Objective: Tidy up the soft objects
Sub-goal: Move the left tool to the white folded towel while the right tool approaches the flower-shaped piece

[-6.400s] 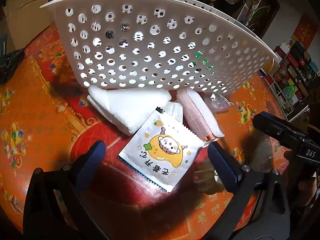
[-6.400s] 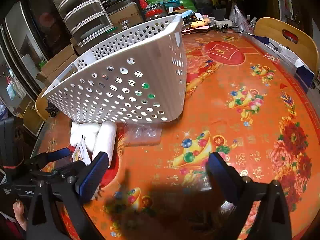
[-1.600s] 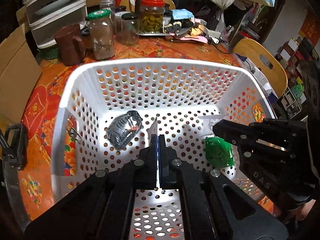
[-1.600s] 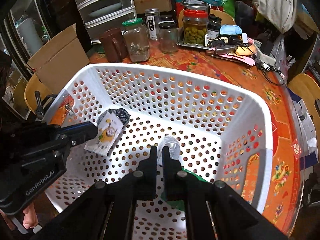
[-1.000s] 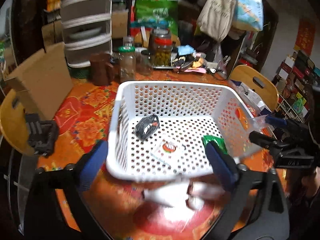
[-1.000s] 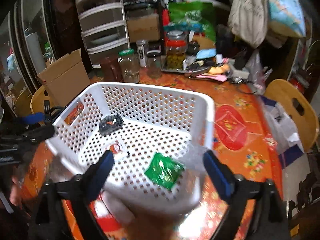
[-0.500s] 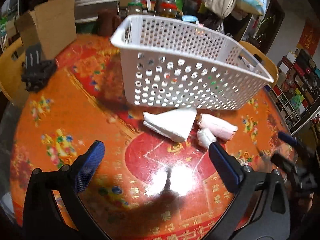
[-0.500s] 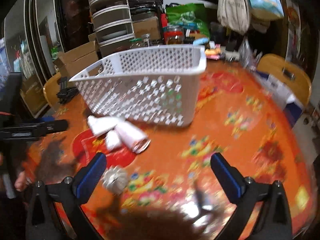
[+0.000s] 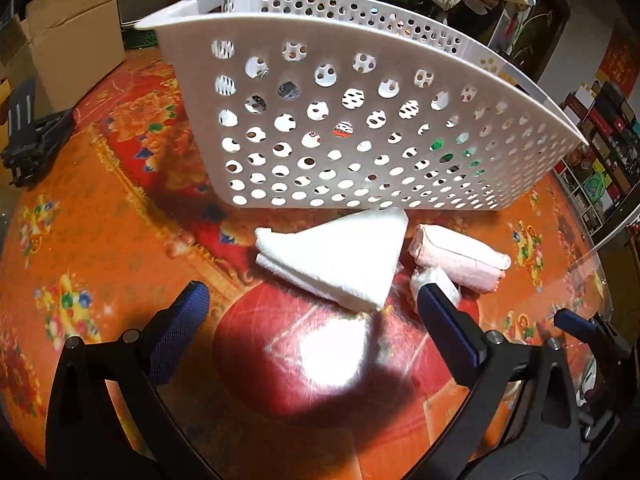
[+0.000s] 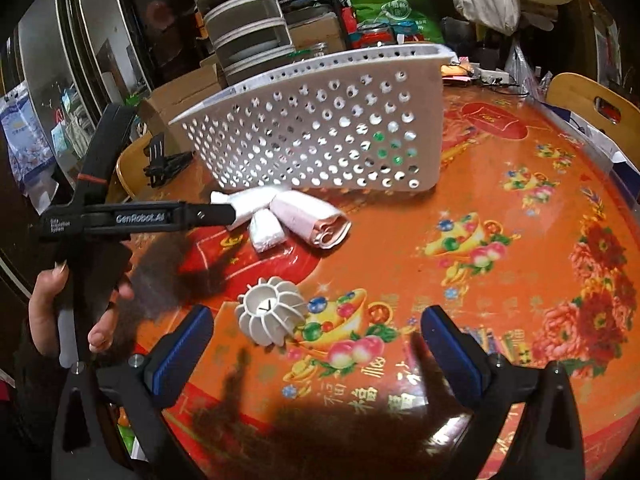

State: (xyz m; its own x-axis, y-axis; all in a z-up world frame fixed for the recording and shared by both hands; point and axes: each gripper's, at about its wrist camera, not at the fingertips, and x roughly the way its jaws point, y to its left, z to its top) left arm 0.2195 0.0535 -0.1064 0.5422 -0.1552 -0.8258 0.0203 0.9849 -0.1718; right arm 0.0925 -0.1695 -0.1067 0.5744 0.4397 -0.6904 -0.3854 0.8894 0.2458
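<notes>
A white perforated basket (image 9: pixel 360 128) stands on the orange table, also in the right wrist view (image 10: pixel 332 128). In front of it lie a folded white towel (image 9: pixel 340 256), a rolled pink towel (image 9: pixel 460 256) and a small white roll (image 9: pixel 436 280); they show in the right wrist view too, towel (image 10: pixel 252 200), pink roll (image 10: pixel 316 220), small roll (image 10: pixel 266 230). My left gripper (image 9: pixel 316 328) is open and empty, just short of the white towel. My right gripper (image 10: pixel 316 340) is open and empty, over the table near a white ribbed plastic ball (image 10: pixel 270 312).
Through the basket holes I see a green packet (image 9: pixel 452 156) and other items inside. A cardboard box (image 9: pixel 68 36) and black clip (image 9: pixel 32 140) sit at the left. Jars, drawers and bags crowd the table's far side. A wooden chair (image 10: pixel 592 108) stands at right.
Both grippers have moved lower and closer to the table; the left one is now nearer the white towel. Earlier, both dropped a snack packet and a clear bag into the basket.
</notes>
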